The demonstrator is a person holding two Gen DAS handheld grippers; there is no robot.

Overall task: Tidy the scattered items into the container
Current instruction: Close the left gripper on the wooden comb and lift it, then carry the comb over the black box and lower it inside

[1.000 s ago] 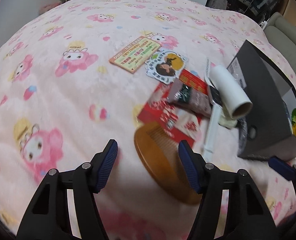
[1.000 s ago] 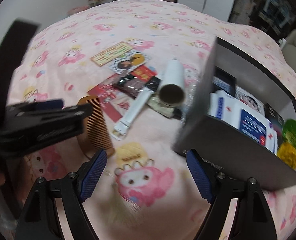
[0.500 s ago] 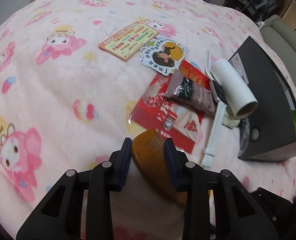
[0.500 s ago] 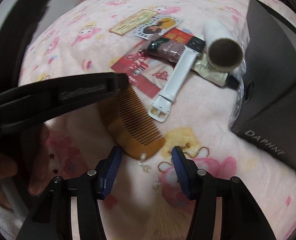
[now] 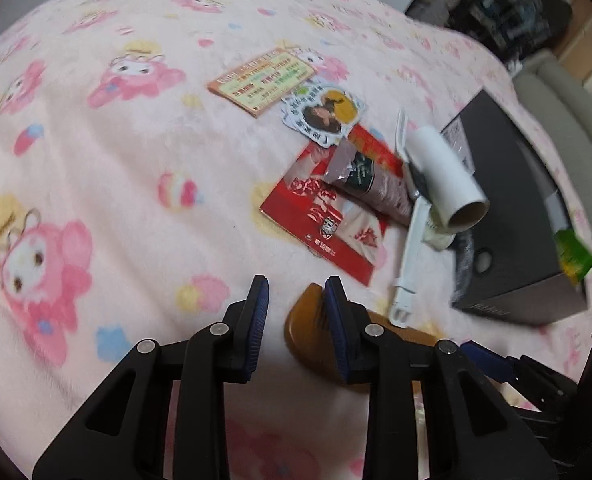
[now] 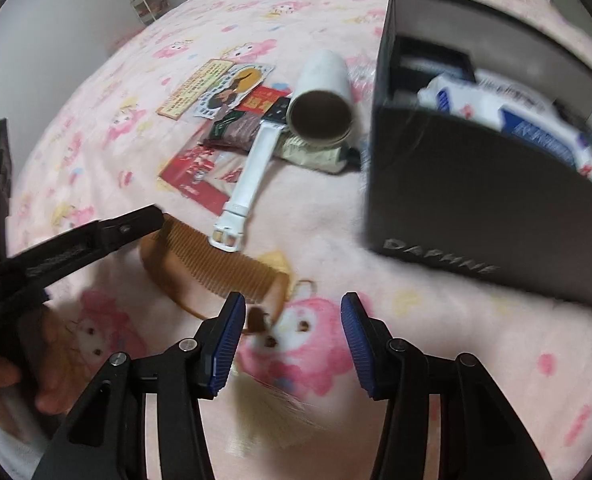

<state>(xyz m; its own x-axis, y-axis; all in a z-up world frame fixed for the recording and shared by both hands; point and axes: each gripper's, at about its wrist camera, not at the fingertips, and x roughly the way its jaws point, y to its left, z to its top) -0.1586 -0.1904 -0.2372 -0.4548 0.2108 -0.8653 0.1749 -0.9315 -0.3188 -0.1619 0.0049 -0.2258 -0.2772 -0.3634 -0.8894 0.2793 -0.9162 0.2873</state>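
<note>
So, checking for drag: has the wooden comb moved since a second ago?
Yes. The wooden comb has swung round: it lay left of the white strap, roughly alongside it; now it lies crosswise by its buckle.

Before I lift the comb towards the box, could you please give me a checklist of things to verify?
1. Left gripper gripping the brown wooden comb: not ok. The jaws are closing with the comb's end between them, but one pad is not touching it.
2. Right gripper free: ok. It is open and grips nothing.
3. Dark grey cardboard box open on top: ok.
4. White strap buckle clear of the comb's teeth: cannot tell. They lie very close.
5. Comb's pale tassel free: cannot tell. It is blurred.
</note>
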